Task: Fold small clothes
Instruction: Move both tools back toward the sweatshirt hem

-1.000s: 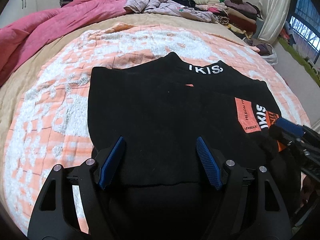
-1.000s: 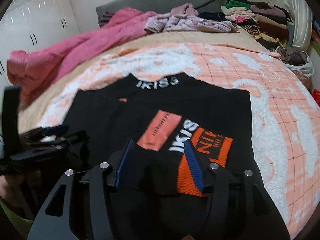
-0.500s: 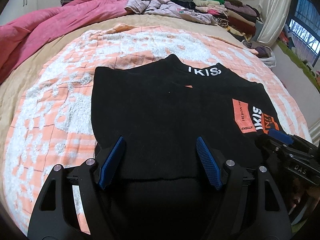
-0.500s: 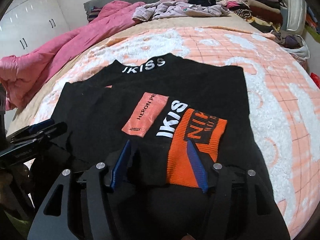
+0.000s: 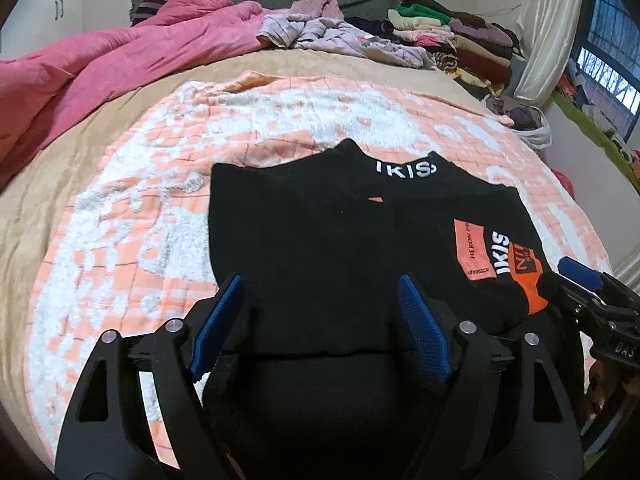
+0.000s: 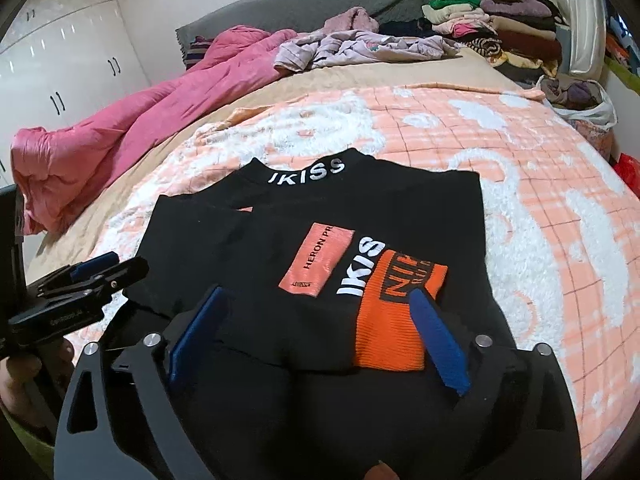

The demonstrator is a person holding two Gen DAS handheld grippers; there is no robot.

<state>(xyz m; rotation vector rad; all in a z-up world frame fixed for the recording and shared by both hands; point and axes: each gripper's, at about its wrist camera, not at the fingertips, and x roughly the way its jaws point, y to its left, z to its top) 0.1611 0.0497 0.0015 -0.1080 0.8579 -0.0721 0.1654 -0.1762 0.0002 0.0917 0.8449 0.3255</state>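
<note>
A black top with white "IKISS" lettering on its collar lies flat on the orange-and-white blanket. Its sleeve is folded across the front and ends in an orange cuff. My left gripper hovers over the top's near hem with its jaws opening, and the pads press on nothing. My right gripper hangs above the folded sleeve, also opening. The cuff lies below and between its blue pads, untouched. Each gripper also shows at the edge of the other's view: the right gripper and the left gripper.
A pink duvet is bunched along the bed's left side. Loose lilac clothes and a stack of folded clothes lie by the grey headboard. A bag of clothes sits at the bed's right edge. White cupboards stand at the left.
The right gripper's jaws have spread wide apart over the orange cuff. The left jaws widened a little. Both grippers have risen slightly from the garment.
</note>
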